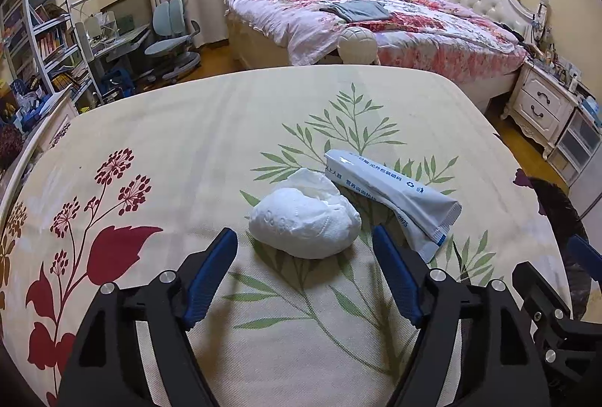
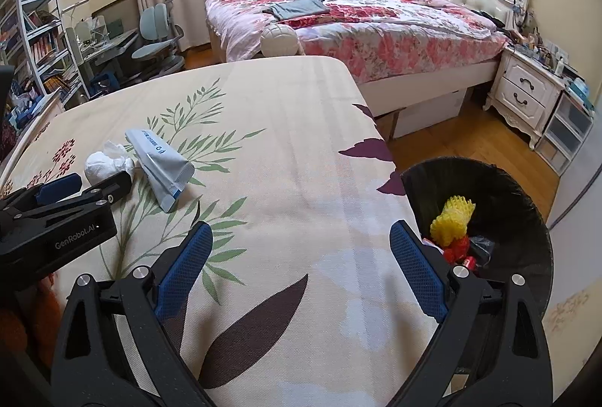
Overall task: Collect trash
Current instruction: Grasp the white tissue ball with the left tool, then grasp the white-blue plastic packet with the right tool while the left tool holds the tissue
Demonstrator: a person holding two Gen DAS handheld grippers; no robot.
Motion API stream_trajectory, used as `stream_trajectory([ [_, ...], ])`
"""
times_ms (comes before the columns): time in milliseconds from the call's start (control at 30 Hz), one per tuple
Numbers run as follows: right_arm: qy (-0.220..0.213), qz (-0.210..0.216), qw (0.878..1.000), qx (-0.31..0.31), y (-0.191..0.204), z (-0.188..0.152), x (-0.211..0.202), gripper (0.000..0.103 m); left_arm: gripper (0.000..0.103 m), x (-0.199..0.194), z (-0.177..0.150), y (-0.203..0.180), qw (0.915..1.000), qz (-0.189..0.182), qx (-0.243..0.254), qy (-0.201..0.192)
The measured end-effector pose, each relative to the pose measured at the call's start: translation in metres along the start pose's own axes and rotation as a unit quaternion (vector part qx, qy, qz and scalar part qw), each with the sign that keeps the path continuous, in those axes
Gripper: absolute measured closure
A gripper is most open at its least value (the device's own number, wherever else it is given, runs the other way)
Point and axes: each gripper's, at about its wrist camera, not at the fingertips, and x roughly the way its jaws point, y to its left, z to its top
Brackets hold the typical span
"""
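Jaws of my left gripper (image 1: 304, 249) stand apart, the crumpled tissue wad (image 1: 304, 224) just ahead of the tips, unpinched. Grey wrapper (image 1: 395, 196) lies touching it, mid-tablecloth (image 1: 188, 143). My right gripper (image 2: 301, 241) gapes empty near the table's right edge, beside the black bin (image 2: 508, 211) holding yellow foam netting (image 2: 453, 217).

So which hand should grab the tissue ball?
The left. Its tongs are open right in front of the tissue ball; the right tongs sit far away, near the bin.
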Motion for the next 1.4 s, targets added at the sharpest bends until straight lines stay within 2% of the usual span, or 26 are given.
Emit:
stream_trajectory([
  [233, 0.002, 0.001, 1.0, 0.0, -0.001, 0.0, 0.001, 0.01, 0.027, 0.013, 0.006, 0.0, 0.9996, -0.001, -0.005, 0.026],
  [300, 0.002, 0.0, 1.0, -0.001, -0.001, 0.002, 0.002, 0.01, 0.043, 0.014, 0.005, 0.002, 0.9996, -0.004, -0.005, 0.028],
  [500, 0.002, 0.0, 1.0, -0.004, 0.0, 0.003, 0.003, 0.01, 0.052, 0.009, 0.0, 0.004, 0.9997, -0.01, -0.004, 0.022],
  [1400, 0.007, 0.006, 0.999, -0.032, 0.034, 0.009, 0.01, 0.01, 0.053, -0.007, -0.005, 0.035, 0.9998, 0.009, -0.019, 0.004],
])
